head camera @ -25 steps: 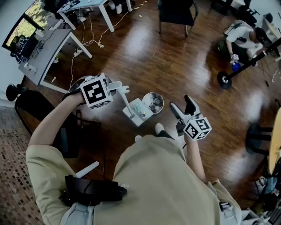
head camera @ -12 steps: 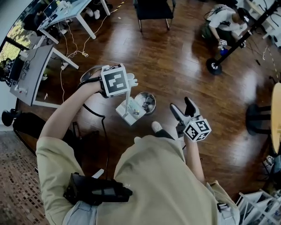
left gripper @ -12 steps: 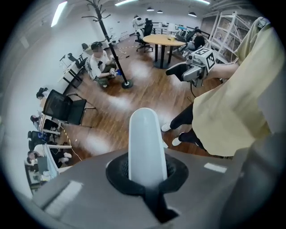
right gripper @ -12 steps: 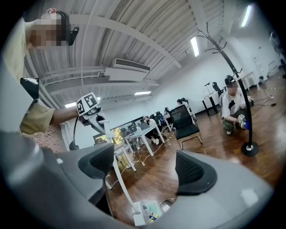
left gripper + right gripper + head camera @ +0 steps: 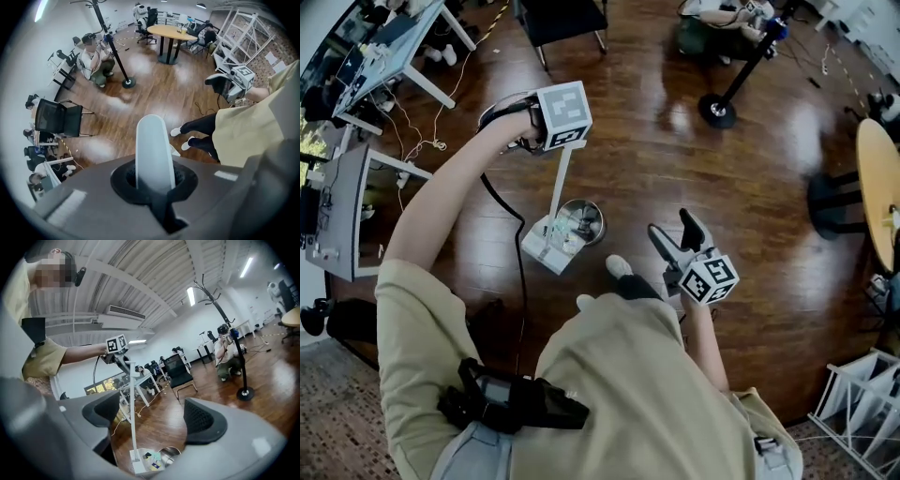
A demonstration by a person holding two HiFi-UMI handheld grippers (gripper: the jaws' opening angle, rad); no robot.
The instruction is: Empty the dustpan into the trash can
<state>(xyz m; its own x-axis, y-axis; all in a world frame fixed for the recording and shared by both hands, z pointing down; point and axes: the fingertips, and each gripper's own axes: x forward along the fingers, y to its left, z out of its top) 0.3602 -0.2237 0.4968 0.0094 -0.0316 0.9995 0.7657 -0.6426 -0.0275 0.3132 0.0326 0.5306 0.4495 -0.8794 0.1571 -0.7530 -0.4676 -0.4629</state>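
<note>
A white dustpan (image 5: 546,246) with coloured scraps in it sits on the wooden floor, touching the left side of a small round metal trash can (image 5: 582,222). Its long white handle (image 5: 557,178) rises to my left gripper (image 5: 559,148), which points down and is shut on the handle's top (image 5: 152,145). In the right gripper view the pan (image 5: 149,460) and the can (image 5: 171,456) lie low between the jaws, far off. My right gripper (image 5: 673,230) hovers to the right of the can, open, with nothing between its pads (image 5: 202,420).
My white shoes (image 5: 618,266) stand just below the can. A black cable (image 5: 512,253) hangs from the left gripper. Desks (image 5: 342,202) line the left, a black chair (image 5: 562,14) is at the top, a stand's base (image 5: 716,109) and a crouching person (image 5: 93,61) further off.
My left gripper has swung away from me, up the picture, taking the handle's top with it. The pan stays beside the can. The right gripper has shifted slightly and stays open.
</note>
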